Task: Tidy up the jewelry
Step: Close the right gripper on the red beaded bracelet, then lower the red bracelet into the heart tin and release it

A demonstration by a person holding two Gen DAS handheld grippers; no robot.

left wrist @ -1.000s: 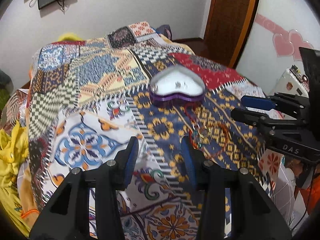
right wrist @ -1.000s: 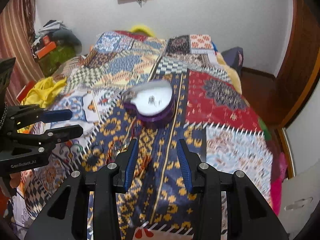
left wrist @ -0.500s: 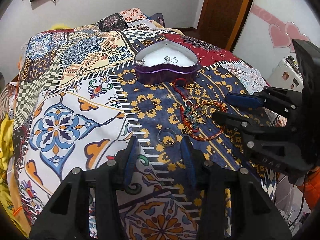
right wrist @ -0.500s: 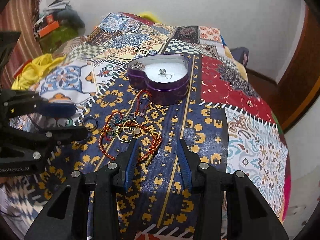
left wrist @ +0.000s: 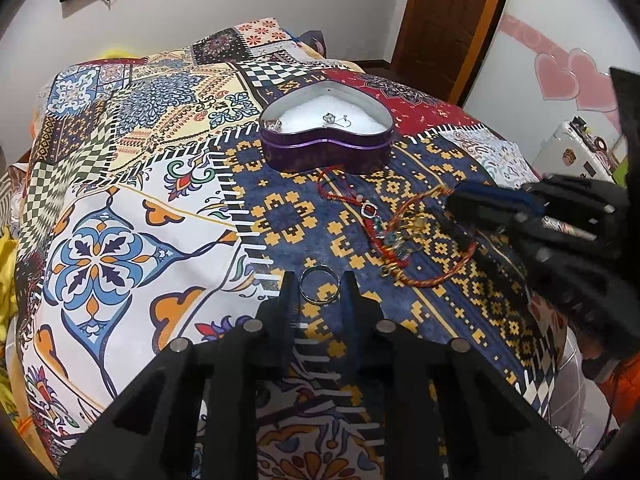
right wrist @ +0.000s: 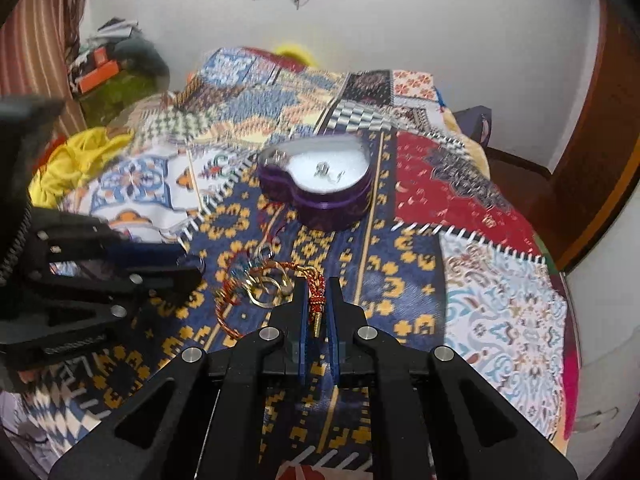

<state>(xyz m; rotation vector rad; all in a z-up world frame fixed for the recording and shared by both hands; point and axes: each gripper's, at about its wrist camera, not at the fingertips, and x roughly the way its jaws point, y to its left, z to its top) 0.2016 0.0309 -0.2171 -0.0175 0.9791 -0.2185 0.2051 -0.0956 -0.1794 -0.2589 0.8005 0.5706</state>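
Left gripper point(left wrist: 319, 286): jaws closing around the silver ring point(left wrist: 319, 285), which lies flat on the bed; pads not yet pressing.
Right gripper point(right wrist: 318, 300): pinching the red braided cord bracelet point(right wrist: 316, 286) near its knotted end.
Heart-shaped purple box point(left wrist: 326, 148): open, beyond the pile, earrings inside.
Risk: the cord looks tangled with gold rings point(right wrist: 266, 288); lifting may drag them off.
Risk: the ring may slip on soft fabric.
Surface: patchwork bedspread point(left wrist: 120, 216).
Room: white walls, wooden door point(left wrist: 444, 20).
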